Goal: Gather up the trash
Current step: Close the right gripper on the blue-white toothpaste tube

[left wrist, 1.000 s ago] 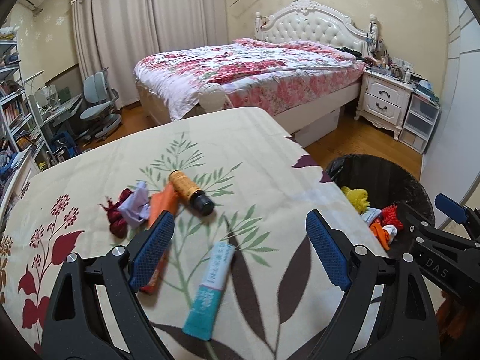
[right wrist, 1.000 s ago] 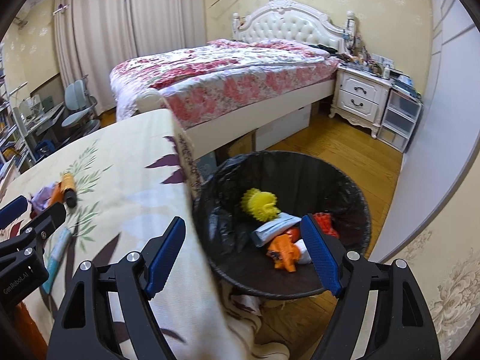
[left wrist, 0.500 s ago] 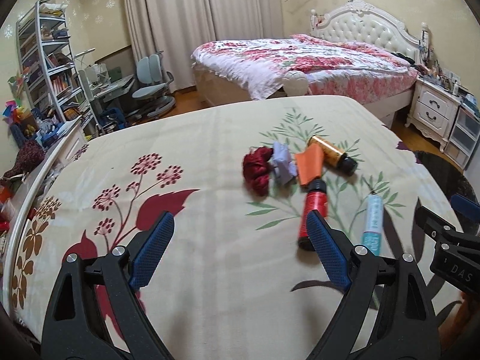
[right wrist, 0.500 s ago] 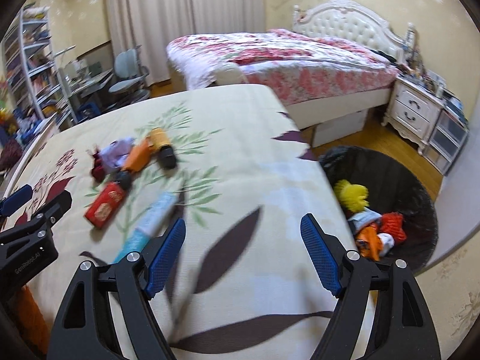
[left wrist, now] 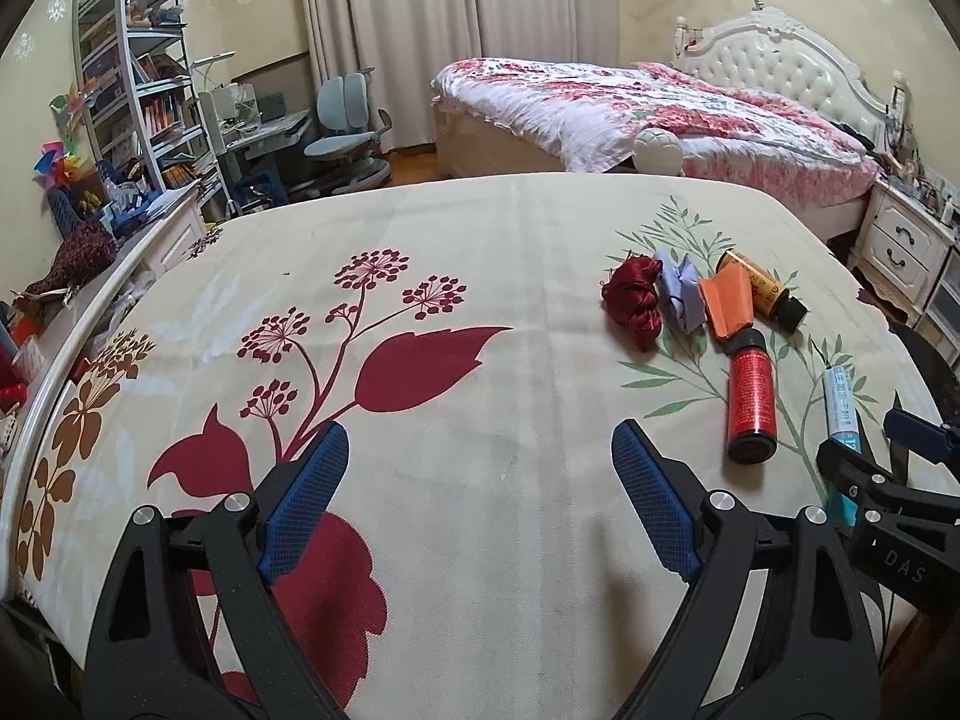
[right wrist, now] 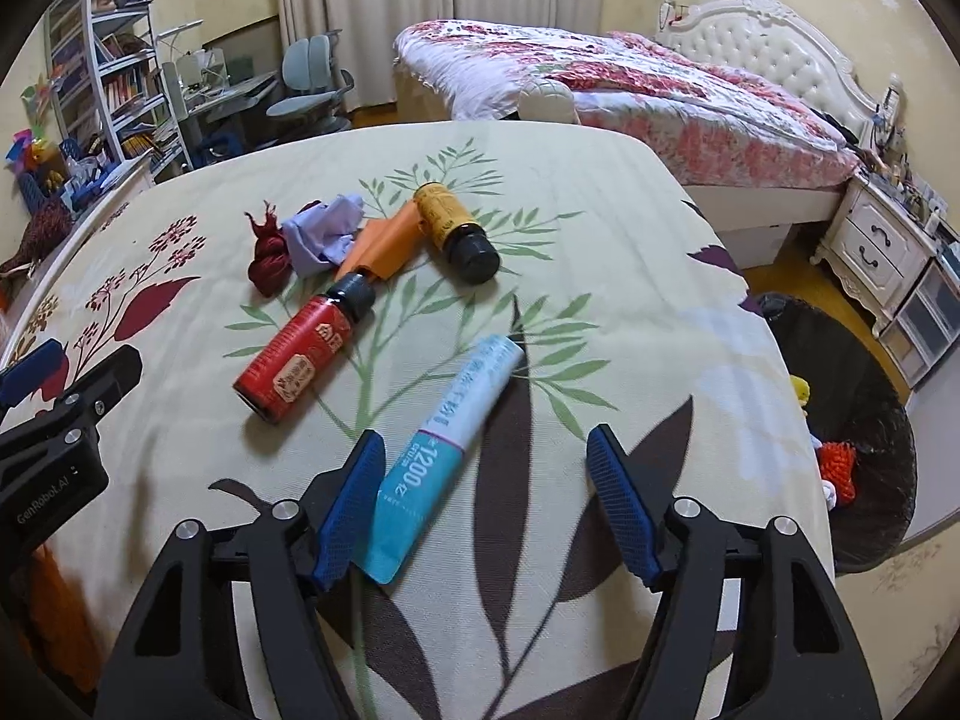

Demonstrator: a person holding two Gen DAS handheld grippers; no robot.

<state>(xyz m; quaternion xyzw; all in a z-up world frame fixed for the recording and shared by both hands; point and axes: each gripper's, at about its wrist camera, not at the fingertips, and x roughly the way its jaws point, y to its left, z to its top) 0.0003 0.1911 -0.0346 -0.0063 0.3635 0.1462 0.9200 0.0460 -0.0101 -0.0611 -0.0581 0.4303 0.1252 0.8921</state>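
A: Start at the right gripper (right wrist: 486,504). What are its jaws doing?

B: They are closing, with nothing pinched yet. The lower end of the blue tube (right wrist: 447,444) lies between the blue pads, close to the left pad; I cannot tell whether that pad touches it.

A: And the left gripper (left wrist: 480,498)?

B: Spread wide and empty, over a bare stretch of the tablecloth (left wrist: 480,276) beside the red leaf print.

A: How does the tube look?

B: Flat, crimped at the near end, light blue shading to white, with printed digits. It lies aslant on the cloth, near the table's right edge.

A: What else is there to collect?

B: Just beyond the tube lies a red bottle (right wrist: 300,357) on its side, black cap pointing away. Past it are an orange paper piece (right wrist: 384,246), a yellow bottle (right wrist: 453,228) with a black cap, a crumpled lilac scrap (right wrist: 324,234) and a dark red bundle (right wrist: 270,252), all bunched close together.

A: The surface and the room?

B: A cream cloth printed with green sprigs and dark leaves. To the right, below the table edge, sits a black-lined bin (right wrist: 864,438) with yellow and red items inside. Behind are a floral bed (right wrist: 630,78), a white nightstand (right wrist: 882,246), curtains, a desk chair (right wrist: 306,90) and shelves (right wrist: 114,66).

A: Anything in the way?

B: The red bottle lies near the tube, not touching it.
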